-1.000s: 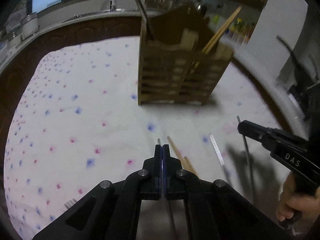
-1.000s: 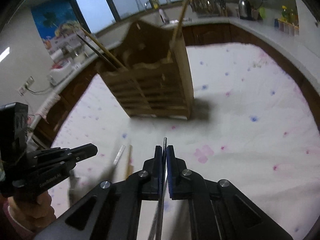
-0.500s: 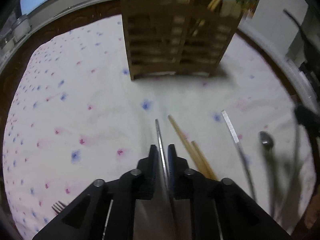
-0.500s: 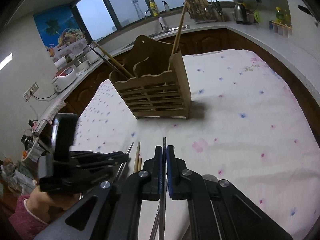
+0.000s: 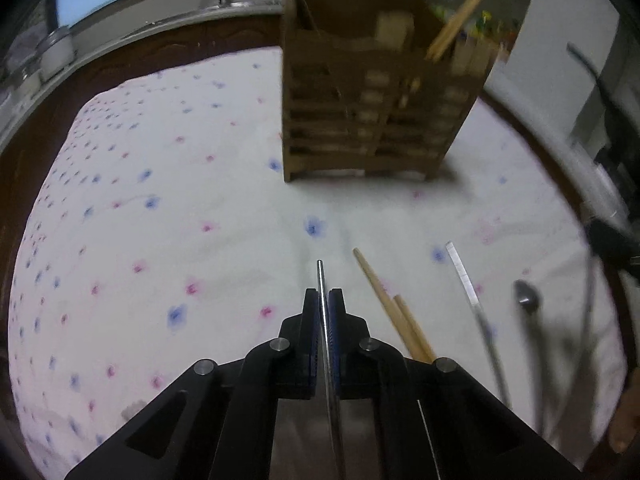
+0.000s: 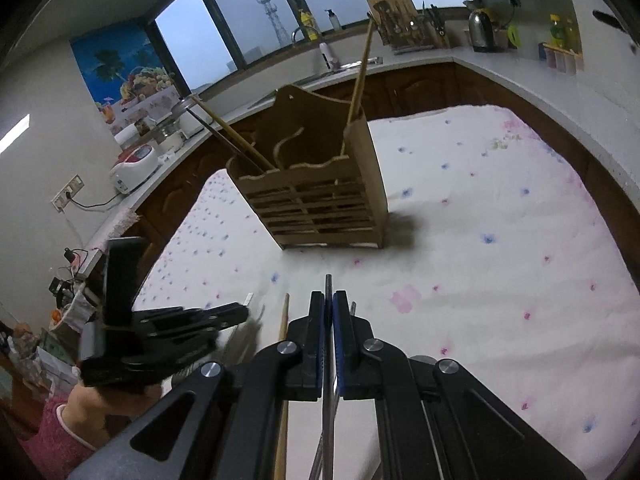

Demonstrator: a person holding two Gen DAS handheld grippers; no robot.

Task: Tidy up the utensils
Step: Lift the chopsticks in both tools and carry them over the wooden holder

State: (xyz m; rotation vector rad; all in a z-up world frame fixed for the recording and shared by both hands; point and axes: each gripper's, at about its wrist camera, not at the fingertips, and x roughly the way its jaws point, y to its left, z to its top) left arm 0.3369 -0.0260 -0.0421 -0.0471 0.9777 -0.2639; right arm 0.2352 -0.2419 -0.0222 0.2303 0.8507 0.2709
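Note:
A wooden slatted utensil holder [image 5: 372, 108] stands on the flowered cloth, also in the right wrist view [image 6: 316, 196], with chopsticks [image 6: 360, 76] sticking out. My left gripper [image 5: 324, 296] is shut on a thin metal utensil handle [image 5: 321, 280], held above the cloth in front of the holder. My right gripper [image 6: 328, 300] is shut on another thin metal utensil [image 6: 328, 284]. Two wooden chopsticks [image 5: 384, 304], a flat metal handle [image 5: 462, 276] and a spoon [image 5: 526, 298] lie on the cloth to the right of my left gripper.
The white flowered tablecloth [image 5: 160, 240] covers the table, ringed by a dark wooden counter [image 5: 132, 56]. The left gripper [image 6: 160, 332] and the hand holding it show low on the left in the right wrist view. Kitchen appliances line the far counter [image 6: 480, 36].
My left gripper, shut and empty a second ago, opened around the metal utensil on the cloth and has closed on it and lifted. My right gripper has risen with its utensil.

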